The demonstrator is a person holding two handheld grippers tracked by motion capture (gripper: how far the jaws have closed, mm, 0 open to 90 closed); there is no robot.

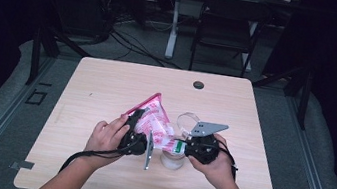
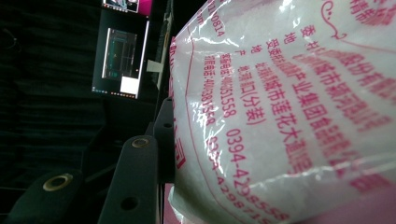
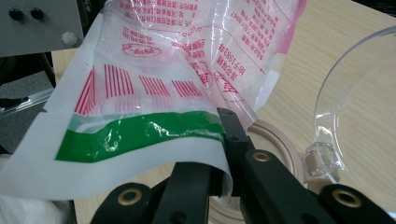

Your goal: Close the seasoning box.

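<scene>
Bag [image 1: 155, 118]: printed plastic pouch of white granules, held tilted above the table [image 1: 107, 85] centre, mouth toward the jar [image 1: 173, 160].
Left gripper [image 2: 154, 154]: jaws clamped on the bag's filled body.
Right gripper [image 3: 219, 163]: jaws pinched on the bag's green-banded open edge.
Jar: open, hinged clear lid [image 3: 355, 102] tipped back, directly below the bag's mouth.
Technique: probably pouring; keep the mouth over the jar rim, raise the far end gradually.

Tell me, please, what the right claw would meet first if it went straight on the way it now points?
Probably the plastic bag itself: the right claw is already shut on its green-striped edge, and the bag's body hangs right ahead. Beyond it, seen from the high view, lies the left claw. Depth is hard to judge.
</scene>
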